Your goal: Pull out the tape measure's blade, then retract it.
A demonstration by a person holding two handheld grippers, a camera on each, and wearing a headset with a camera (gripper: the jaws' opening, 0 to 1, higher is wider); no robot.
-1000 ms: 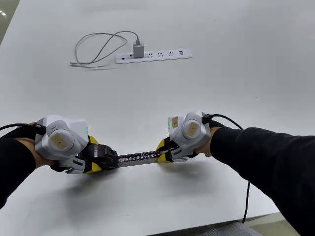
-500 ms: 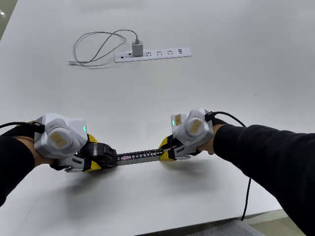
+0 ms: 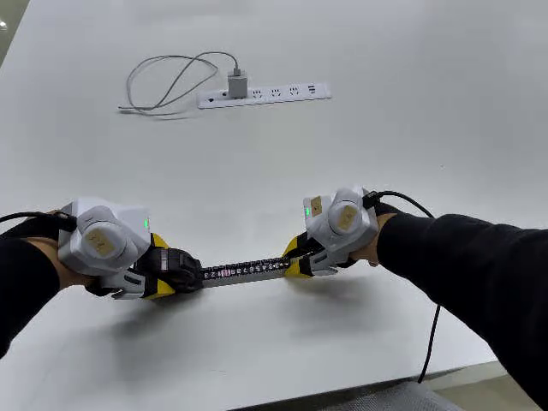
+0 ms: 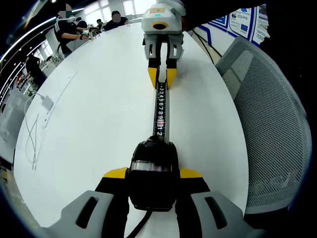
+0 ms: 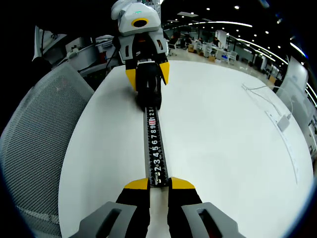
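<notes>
My left gripper [image 3: 164,272] is shut on the black tape measure case [image 4: 153,171] [image 3: 175,270] near the table's front edge. The black blade [image 3: 244,270] with white numbers runs from the case to the right. My right gripper [image 3: 295,259] is shut on the blade's end [image 5: 158,181]. In the right gripper view the blade [image 5: 153,144] stretches straight away to the case [image 5: 148,87] in the left gripper [image 5: 146,77]. In the left gripper view the blade [image 4: 161,109] leads to the right gripper [image 4: 161,78].
A white power strip [image 3: 264,93] with a grey charger [image 3: 237,86] and its looped cable [image 3: 167,81] lies at the back of the white table [image 3: 385,128]. A grey mesh chair [image 4: 267,129] stands by the table's front edge. A black cable [image 3: 428,334] hangs off the right arm.
My right gripper has moved to the right with the blade's end, and more of the blade is out of the case. The left gripper has held still.
</notes>
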